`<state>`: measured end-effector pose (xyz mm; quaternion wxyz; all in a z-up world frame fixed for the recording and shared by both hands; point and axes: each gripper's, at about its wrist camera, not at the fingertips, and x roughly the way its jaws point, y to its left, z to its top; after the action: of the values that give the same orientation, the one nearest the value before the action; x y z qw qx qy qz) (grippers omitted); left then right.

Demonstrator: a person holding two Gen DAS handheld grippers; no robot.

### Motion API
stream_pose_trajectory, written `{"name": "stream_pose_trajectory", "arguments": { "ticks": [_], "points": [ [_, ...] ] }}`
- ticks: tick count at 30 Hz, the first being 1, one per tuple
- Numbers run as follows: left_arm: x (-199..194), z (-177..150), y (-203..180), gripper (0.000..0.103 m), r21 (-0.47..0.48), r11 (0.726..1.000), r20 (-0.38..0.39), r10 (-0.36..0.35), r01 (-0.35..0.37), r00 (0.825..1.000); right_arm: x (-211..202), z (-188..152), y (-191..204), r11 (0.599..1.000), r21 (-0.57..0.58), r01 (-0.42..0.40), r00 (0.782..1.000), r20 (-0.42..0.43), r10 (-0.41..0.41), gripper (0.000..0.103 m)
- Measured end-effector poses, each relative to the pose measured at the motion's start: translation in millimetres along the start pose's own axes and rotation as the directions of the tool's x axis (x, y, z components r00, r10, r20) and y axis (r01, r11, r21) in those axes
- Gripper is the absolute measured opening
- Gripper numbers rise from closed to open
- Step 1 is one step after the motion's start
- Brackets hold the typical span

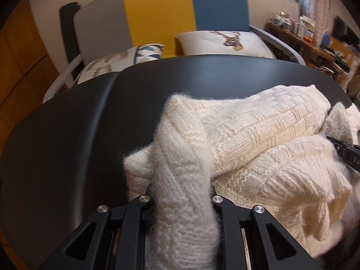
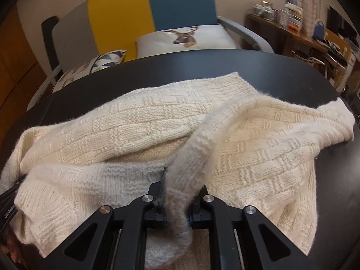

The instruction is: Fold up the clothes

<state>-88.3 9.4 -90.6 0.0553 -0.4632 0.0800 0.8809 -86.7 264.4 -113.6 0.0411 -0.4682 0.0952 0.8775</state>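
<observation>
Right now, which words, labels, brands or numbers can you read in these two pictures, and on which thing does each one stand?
"GenRobot", cut off at the edge: white letters on the left tongs, at the left edge of the right wrist view.
"DA", cut off: white letters on the right tongs, at the right edge of the left wrist view.
Books and boxes on the shelf: too small and blurred to read.
Sweater, deer cushion: no text.
</observation>
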Motion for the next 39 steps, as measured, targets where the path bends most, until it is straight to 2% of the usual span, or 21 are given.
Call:
{"name": "stream_pose_trajectory", "arguments": {
  "ticks": [8, 21, 24, 29, 32, 33, 35, 39],
  "points": [
    [-2, -7, 55, 0.021, -0.067, 0.996, -0.010, 0.063, -0.064, 0.998, 12, 7, 59, 0.995, -0.091, -0.035, 0.999, -0.014, 0.034, 0.012],
    [8, -11, 117, 0.021, -0.172, 0.977, -0.047, 0.118, -0.124, 0.992, 27, 19, 116, 0.986, -0.140, -0.086, 0.996, -0.036, 0.081, 0.012],
    [5, -12, 126, 0.021, -0.196, 0.972, -0.047, 0.122, -0.129, 0.991, 27, 23, 117, 0.988, -0.097, -0.122, 0.992, -0.035, 0.119, 0.013],
    [1, -9, 139, 0.021, -0.248, 0.967, -0.054, 0.046, -0.058, 0.997, 20, 19, 96, 0.967, 0.042, -0.251, 0.967, -0.029, 0.252, 0.013],
    [-4, -11, 139, 0.027, -0.223, 0.974, -0.029, 0.031, -0.036, 0.999, 10, 11, 87, 0.943, 0.070, -0.326, 0.944, -0.029, 0.329, 0.021],
    [-8, -13, 138, 0.028, -0.215, 0.976, -0.014, 0.031, -0.033, 0.999, 6, 9, 85, 0.943, 0.066, -0.325, 0.944, -0.027, 0.328, 0.023],
    [-14, -16, 137, 0.037, -0.197, 0.980, 0.009, 0.039, -0.037, 0.999, -5, 3, 84, 0.954, 0.029, -0.300, 0.953, -0.024, 0.301, 0.023],
    [-33, -28, 140, 0.052, -0.164, 0.986, 0.065, 0.034, -0.023, 0.997, -36, -10, 89, 0.960, -0.118, -0.253, 0.966, 0.027, 0.258, 0.024]
  ]
}}
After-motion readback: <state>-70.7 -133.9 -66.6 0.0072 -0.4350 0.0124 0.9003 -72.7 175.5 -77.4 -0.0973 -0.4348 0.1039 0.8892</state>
